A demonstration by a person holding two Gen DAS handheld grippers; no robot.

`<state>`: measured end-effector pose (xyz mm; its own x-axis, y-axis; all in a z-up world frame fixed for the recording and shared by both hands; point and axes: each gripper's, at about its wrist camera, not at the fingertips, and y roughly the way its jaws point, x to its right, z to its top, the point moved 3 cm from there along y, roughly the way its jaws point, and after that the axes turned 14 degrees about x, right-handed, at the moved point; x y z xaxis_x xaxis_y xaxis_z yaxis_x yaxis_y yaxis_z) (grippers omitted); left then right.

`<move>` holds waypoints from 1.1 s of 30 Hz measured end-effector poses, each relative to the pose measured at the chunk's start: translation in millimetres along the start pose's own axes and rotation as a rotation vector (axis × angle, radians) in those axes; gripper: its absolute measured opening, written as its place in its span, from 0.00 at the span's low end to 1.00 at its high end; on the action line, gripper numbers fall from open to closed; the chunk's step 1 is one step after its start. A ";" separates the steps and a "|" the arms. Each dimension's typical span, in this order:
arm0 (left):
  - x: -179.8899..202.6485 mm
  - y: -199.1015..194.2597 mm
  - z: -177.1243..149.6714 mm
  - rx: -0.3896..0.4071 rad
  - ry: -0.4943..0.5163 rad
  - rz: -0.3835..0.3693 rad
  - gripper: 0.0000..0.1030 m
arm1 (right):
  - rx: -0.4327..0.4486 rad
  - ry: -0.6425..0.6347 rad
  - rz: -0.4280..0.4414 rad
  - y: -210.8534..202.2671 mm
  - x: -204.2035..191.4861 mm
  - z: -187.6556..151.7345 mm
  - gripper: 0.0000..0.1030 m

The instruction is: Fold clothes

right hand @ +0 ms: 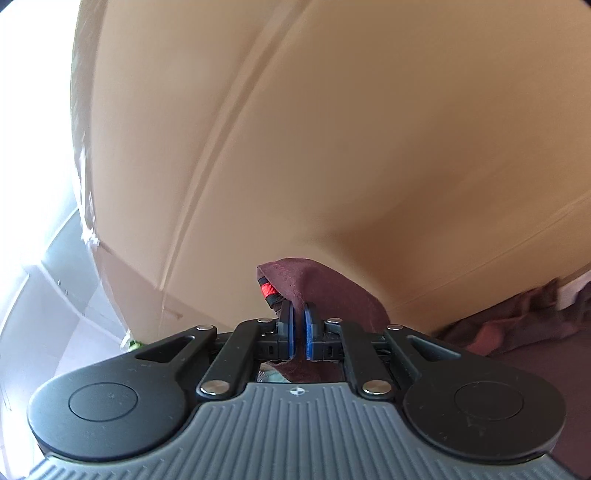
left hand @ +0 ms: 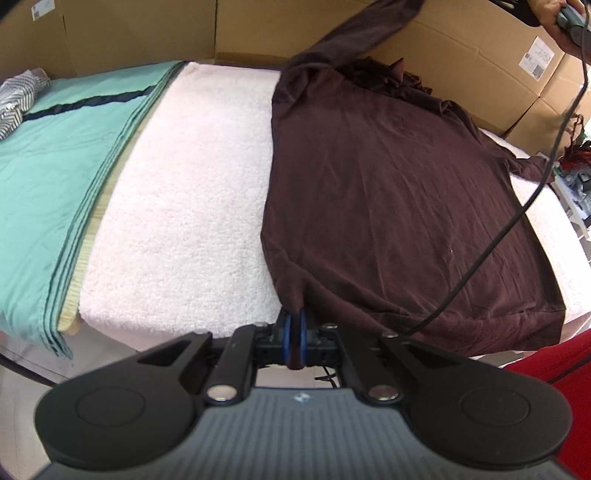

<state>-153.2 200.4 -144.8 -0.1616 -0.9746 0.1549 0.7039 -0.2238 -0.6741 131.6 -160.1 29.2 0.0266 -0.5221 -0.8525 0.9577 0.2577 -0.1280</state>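
So the shirt (left hand: 399,206) is a dark maroon long-sleeve, soft matte knit, lying mostly flat on a fluffy pale pink towel (left hand: 192,206) that covers the worktop. The left tool (left hand: 294,328) is clamped tight on the near hem corner, a bit of fabric poking out between the blue pads. One sleeve runs up off the far top edge toward a hand (left hand: 554,18) that's mostly cut off. In the right wrist view, the right tool (right hand: 298,325) pinches that sleeve's cuff, with a small red tag (right hand: 265,290) showing beside it. A black cable (left hand: 517,218) droops across the shirt. To the left sits folded teal cloth (left hand: 55,177). Cardboard boxes (left hand: 480,55) sit behind, blurry up close.
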 end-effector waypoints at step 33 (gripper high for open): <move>20.2 -36.1 67.7 0.023 0.335 0.133 0.48 | 0.030 0.121 -0.037 -35.7 92.2 27.7 0.06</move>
<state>-135.0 188.9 -68.4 -0.2822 -0.9422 -0.1809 0.7489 -0.0985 -0.6553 107.8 -239.9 -30.9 -0.0417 -0.4288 -0.9024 0.9657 0.2145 -0.1465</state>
